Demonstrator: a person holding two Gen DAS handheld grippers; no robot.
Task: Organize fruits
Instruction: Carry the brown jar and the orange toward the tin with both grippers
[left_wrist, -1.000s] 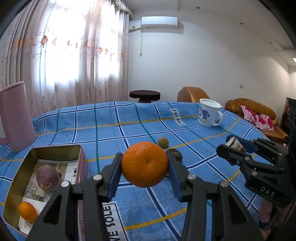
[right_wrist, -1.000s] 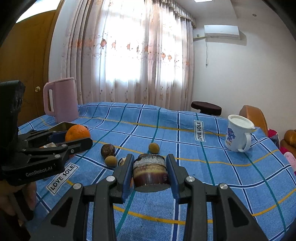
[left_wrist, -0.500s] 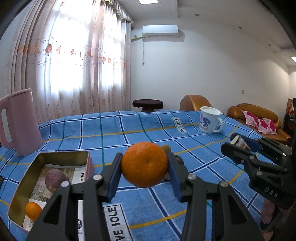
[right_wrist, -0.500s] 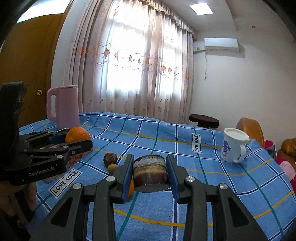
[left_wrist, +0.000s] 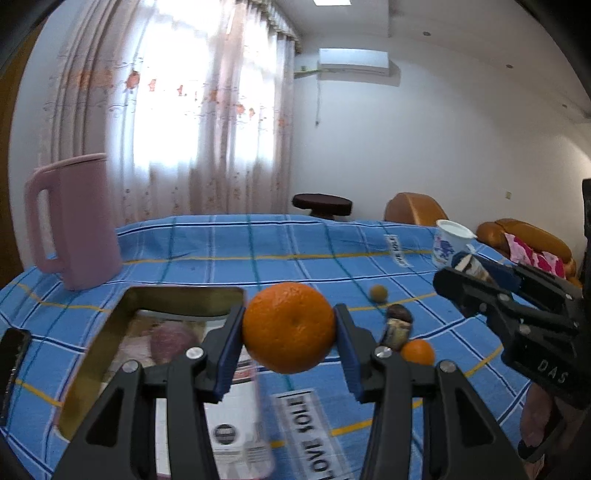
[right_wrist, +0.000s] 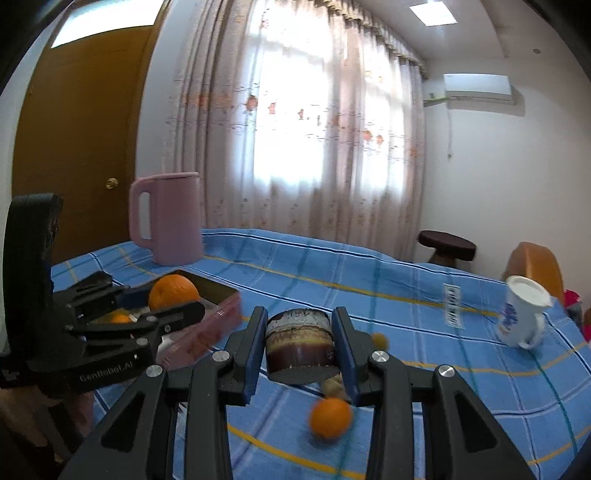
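both grippers are loaded, the left gripper (left_wrist: 289, 334) clamping an orange (left_wrist: 289, 326) above the gold tin's (left_wrist: 110, 325) right edge, the right gripper (right_wrist: 300, 345) gripping what looks like a mangosteen (right_wrist: 300, 345): carry each left over the tin before letting go

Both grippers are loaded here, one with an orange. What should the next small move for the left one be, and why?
Probably carry the orange a little further left over the open tin box before letting go. The left gripper is shut on it, off the cloth, just past the box's right wall, and the box already holds a purple fruit. The right gripper holds a brown cut fruit.
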